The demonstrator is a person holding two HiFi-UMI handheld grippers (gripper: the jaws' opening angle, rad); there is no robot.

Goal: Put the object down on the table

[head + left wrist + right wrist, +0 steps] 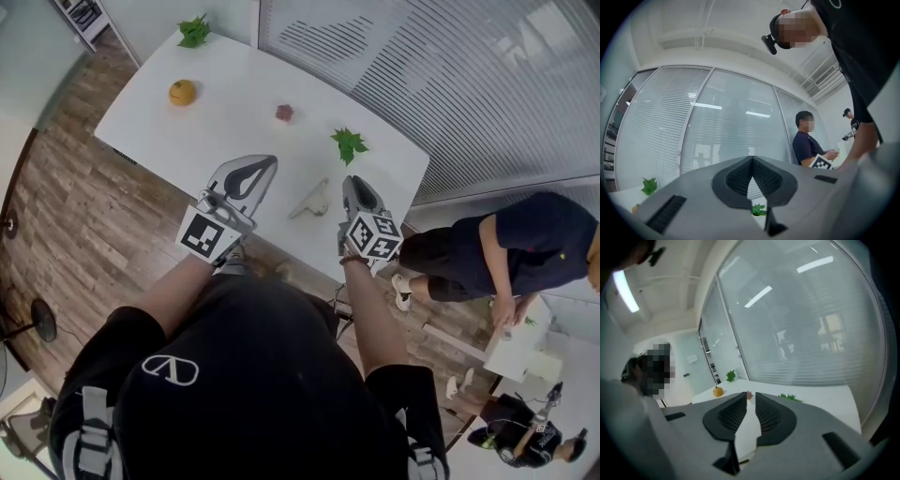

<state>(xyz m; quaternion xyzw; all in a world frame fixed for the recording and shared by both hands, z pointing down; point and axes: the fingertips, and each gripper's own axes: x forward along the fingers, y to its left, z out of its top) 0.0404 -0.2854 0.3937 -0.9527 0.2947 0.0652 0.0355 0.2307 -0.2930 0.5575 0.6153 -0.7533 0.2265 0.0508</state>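
A pale beige object lies on the white table near its front edge, between my two grippers and touching neither. My left gripper hovers to its left; in the left gripper view its jaws meet at the tips with nothing in them. My right gripper is just right of the object. Its jaws stand a little apart with only bare table showing in the narrow gap. The beige object does not show in either gripper view.
On the table are an orange fruit, a small reddish piece, a green leaf and a second leaf sprig at the far corner. A seated person is to the right, beyond the table's end.
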